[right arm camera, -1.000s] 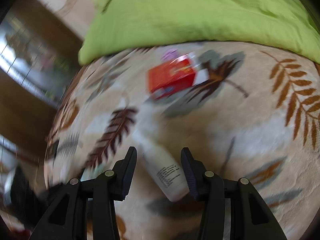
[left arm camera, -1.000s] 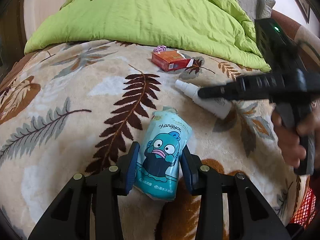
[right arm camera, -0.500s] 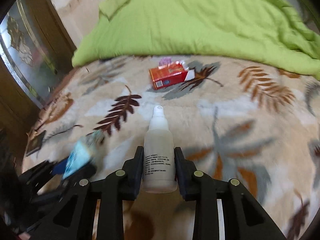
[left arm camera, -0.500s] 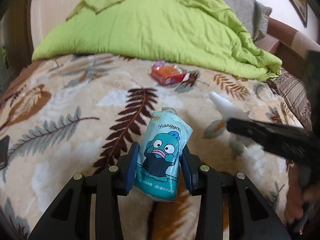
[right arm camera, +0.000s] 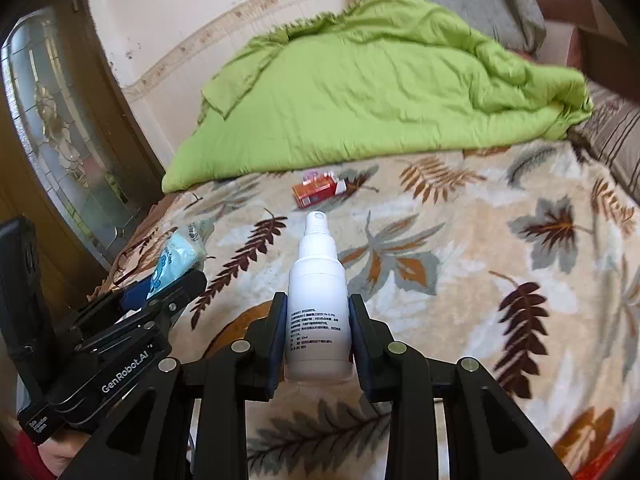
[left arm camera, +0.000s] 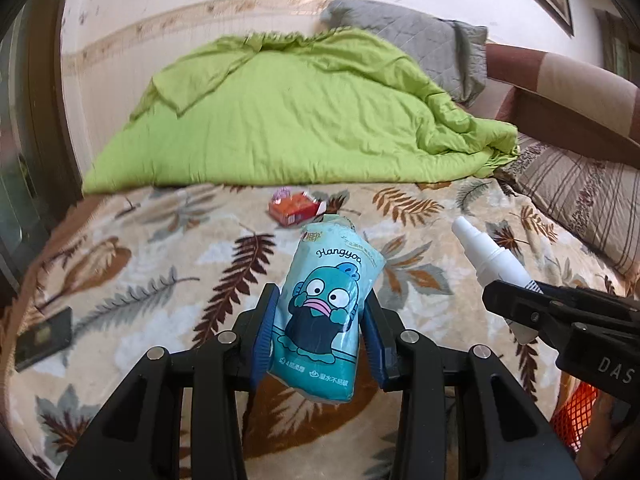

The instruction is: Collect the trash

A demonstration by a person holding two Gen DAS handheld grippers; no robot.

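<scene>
Left gripper [left arm camera: 320,330] clamped on teal tissue pack [left arm camera: 326,312], right gripper [right arm camera: 318,334] clamped on white spray bottle [right arm camera: 318,300], both above leaf-print blanket [right arm camera: 480,264], orange box [right arm camera: 314,192] beyond

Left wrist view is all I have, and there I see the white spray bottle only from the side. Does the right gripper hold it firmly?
Observer: Yes. The right gripper is shut on the spray bottle. Both fingers press its lower half, where the printed text is.
Operator: Is it tilted in the grip?
Observer: No. It lies straight along the fingers, with the nozzle pointing toward the red box.
</scene>
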